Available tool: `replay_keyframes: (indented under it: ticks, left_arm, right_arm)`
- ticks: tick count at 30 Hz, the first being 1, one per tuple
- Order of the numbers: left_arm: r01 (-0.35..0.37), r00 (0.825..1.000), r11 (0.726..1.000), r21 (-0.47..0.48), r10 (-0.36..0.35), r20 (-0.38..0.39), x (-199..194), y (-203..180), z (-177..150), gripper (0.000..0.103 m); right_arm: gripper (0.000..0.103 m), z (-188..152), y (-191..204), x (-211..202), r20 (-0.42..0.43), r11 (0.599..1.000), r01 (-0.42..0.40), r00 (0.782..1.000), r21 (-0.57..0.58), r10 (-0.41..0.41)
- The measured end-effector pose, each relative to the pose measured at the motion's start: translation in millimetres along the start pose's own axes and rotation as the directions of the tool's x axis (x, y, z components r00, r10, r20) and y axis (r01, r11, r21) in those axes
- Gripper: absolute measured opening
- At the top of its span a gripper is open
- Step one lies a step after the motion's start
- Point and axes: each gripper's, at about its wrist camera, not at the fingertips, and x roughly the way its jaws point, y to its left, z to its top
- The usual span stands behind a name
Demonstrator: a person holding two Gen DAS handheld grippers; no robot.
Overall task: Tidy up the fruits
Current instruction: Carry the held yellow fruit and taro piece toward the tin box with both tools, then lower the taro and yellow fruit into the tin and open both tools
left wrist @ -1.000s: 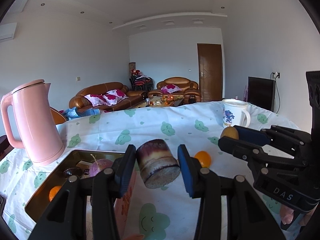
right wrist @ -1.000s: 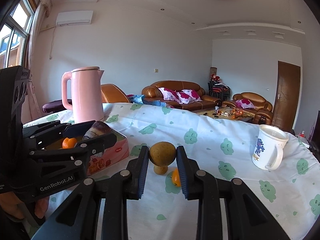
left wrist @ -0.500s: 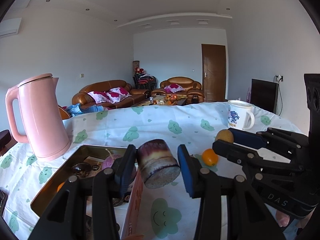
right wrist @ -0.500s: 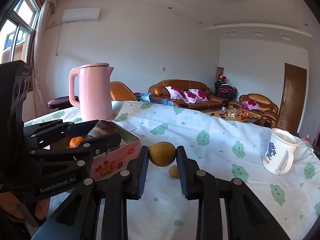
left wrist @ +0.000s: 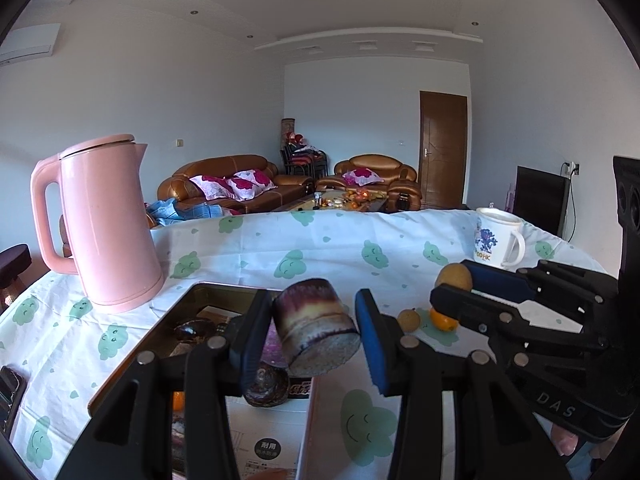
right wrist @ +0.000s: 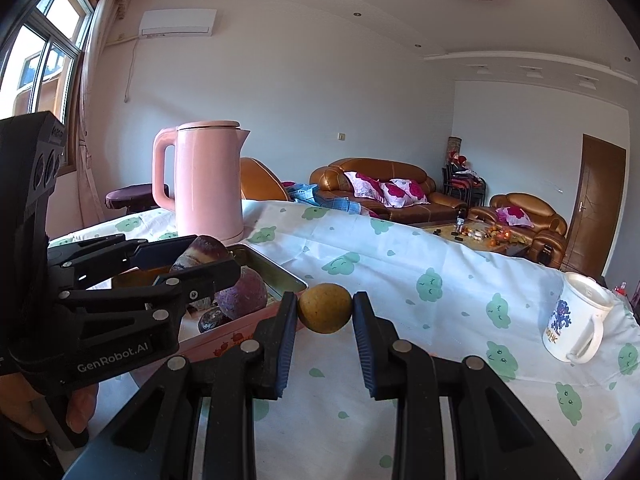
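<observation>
My left gripper (left wrist: 310,320) is shut on a short purple sugarcane piece (left wrist: 316,328), held over the near end of the open metal tin (left wrist: 176,320). From the right wrist view the same gripper (right wrist: 200,258) hangs above the tin's rim (right wrist: 280,268). My right gripper (right wrist: 325,312) is shut on a round yellow-brown fruit (right wrist: 325,308), just right of the tin and above the cloth. In the tin lie a purple fruit (right wrist: 244,292), a dark fruit (left wrist: 266,386) and an orange (left wrist: 178,400). A small brown fruit (left wrist: 409,319) and an orange (left wrist: 442,320) rest on the cloth.
A tall pink kettle (left wrist: 108,224) stands behind the tin at the left. A white mug (left wrist: 498,242) stands at the table's far right. The table carries a white cloth with green prints (right wrist: 440,280). A person's hand (right wrist: 80,404) grips the left tool.
Both grippers have shifted left across the table, each still holding its fruit. The kettle and tin have slid toward the middle of both views, and the tin now lies under the left gripper.
</observation>
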Motion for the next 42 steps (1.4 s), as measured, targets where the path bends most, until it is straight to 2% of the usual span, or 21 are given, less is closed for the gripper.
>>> replay_keyframes:
  ticks: [25,42]
  left_arm:
    - [-0.089,0.996,0.993,-0.072,0.086,-0.037,-5,56,3,0.045]
    - [-0.136,0.987,0.987,-0.080,0.128,-0.093,4,80,0,0.045]
  right_arm:
    - [0.030,19,38,30,-0.019,0.995,-0.081,0.997,-0.051,0.080]
    - [0.030,30,60,51,-0.039,0.989,-0.124,0.992,-0.084,0.121]
